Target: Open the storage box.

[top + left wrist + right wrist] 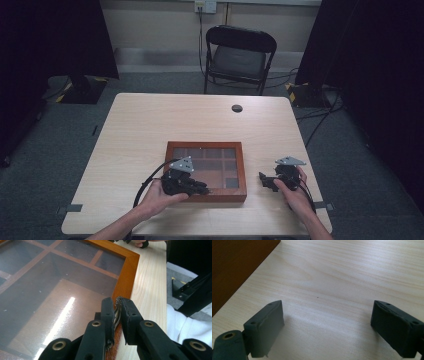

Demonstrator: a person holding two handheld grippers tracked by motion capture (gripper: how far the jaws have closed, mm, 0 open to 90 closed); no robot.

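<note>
Wooden glass-lid box (206, 170) at centre-bottom of high view, L gripper (200, 189) on its near edge.
Box has a glass top w/ wood dividers underneath; contents can't be made out thru glare. L gripper (117, 315) jaws narrow, pinching a small metal latch (117, 312) at frame edge. R gripper (325, 322) jaws wide, nothing held, over bare table (352, 277), right of box. Light wood table (150, 125) w/ cable hole (237, 108); folding chair (239, 57) top centre, grey carpet, black curtains both sides.

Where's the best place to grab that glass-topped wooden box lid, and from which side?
Take the small metal latch on the wooden box's near front rim, coming from the person's side. The left gripper is already pinched on it there; the glass top and flat frame probably offer nothing else to pinch.
</note>
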